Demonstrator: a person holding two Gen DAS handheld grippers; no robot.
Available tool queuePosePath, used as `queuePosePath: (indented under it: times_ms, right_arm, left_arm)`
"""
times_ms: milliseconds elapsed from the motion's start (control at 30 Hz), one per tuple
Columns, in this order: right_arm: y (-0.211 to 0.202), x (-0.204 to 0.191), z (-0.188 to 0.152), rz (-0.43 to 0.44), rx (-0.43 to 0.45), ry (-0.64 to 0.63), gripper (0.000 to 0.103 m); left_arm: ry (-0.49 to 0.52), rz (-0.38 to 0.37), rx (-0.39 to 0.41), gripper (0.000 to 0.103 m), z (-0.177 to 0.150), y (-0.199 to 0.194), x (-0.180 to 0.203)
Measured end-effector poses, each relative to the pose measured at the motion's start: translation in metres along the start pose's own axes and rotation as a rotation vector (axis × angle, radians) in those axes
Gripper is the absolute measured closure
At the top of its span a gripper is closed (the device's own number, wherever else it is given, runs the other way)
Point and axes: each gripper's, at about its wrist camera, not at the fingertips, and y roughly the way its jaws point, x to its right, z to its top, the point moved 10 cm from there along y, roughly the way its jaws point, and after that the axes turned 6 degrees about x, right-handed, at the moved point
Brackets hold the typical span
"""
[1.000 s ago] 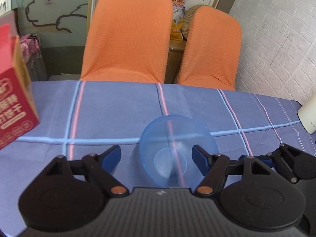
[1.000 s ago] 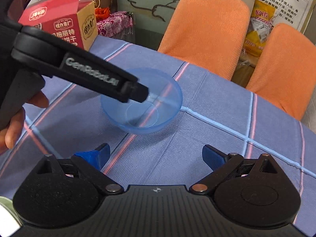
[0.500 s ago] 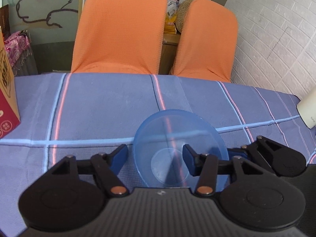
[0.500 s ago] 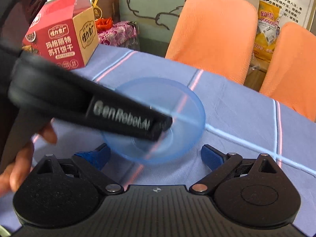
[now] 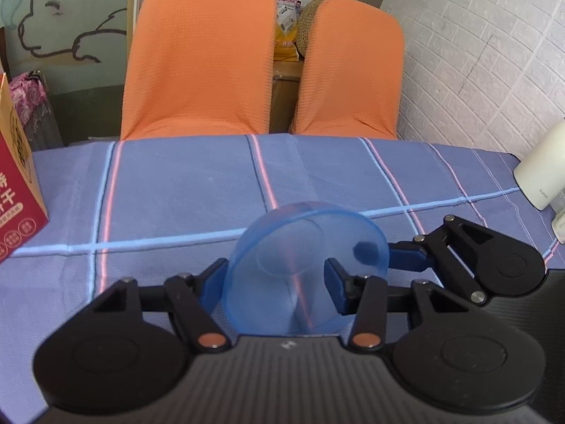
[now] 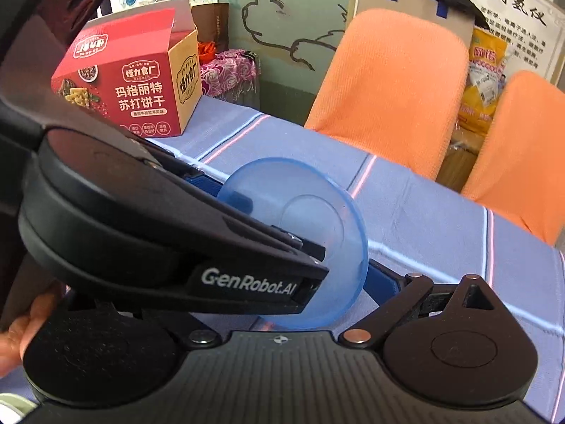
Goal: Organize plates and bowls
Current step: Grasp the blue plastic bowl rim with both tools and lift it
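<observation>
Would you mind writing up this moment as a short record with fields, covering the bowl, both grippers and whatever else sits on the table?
bowl: translucent blue bowl, tipped on edge, opening toward the right wrist camera
left gripper: left gripper closed on the bowl, one finger either side
right gripper: right gripper open; its blue fingertip touches or nearly touches the bowl's rim
table: blue checked tablecloth
other items: red cracker box at the left side; white appliance at the right edge
behind table: two orange chairs

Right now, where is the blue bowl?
The blue bowl is tilted above the tablecloth, between the left gripper's fingers, with the right gripper beside it.
</observation>
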Motion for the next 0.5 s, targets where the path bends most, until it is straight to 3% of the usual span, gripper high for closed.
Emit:
queuePosePath:
  times_ms: [167, 400, 500]
  right_arm:
    - [0.0, 0.005, -0.011, 0.01, -0.051, 0.033, 0.016]
    - [0.01, 0.02, -0.031, -0.011, -0.084, 0.03, 0.016]
    - [0.007, 0.027, -0.038, 0.005, -0.057, 0.053, 0.016]
  left_arm:
    - [0.002, 0.0, -0.018, 0.055, -0.011, 0.002, 0.009]
    - [-0.006, 0.033, 0.0, 0.046, -0.014, 0.012, -0.002]
    - [-0.006, 0.025, -0.002, 0.046, -0.015, 0.017, -0.003]
